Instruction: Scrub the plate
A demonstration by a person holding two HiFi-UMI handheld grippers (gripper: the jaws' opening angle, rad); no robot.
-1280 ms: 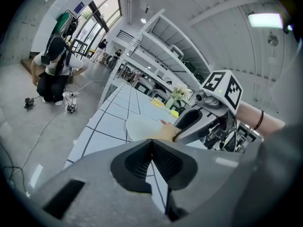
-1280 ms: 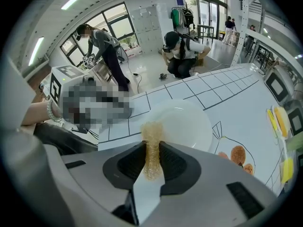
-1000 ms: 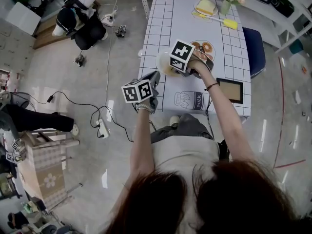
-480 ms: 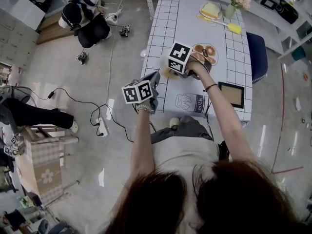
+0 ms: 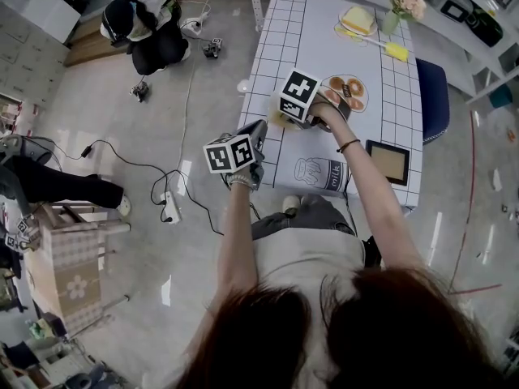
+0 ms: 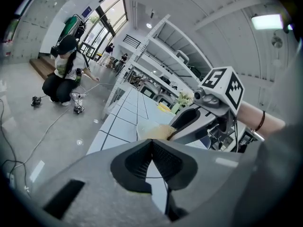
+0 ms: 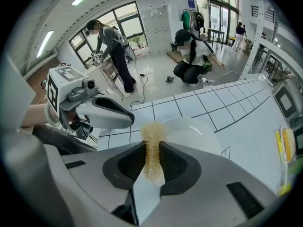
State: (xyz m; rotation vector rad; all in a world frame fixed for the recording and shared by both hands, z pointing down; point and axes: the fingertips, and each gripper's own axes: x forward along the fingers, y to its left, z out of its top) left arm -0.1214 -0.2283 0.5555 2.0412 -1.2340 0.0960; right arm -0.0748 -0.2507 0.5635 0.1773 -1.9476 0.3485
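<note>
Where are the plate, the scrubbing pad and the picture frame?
plate [image 7: 196, 132], right gripper view, bare white inside.
scrubbing pad [image 7: 152, 141], right gripper view, its golden middle.
picture frame [image 5: 387, 162], head view, tan centre panel.

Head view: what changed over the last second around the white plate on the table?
The right gripper, shut on a yellowish fibrous scrubbing pad, seems to have slid slightly to the person's left over the round white plate, hiding more of it. Nothing was grasped or released. The left gripper stays shut and empty off the edge of the white grid-lined table; the plate has not visibly moved.
</note>
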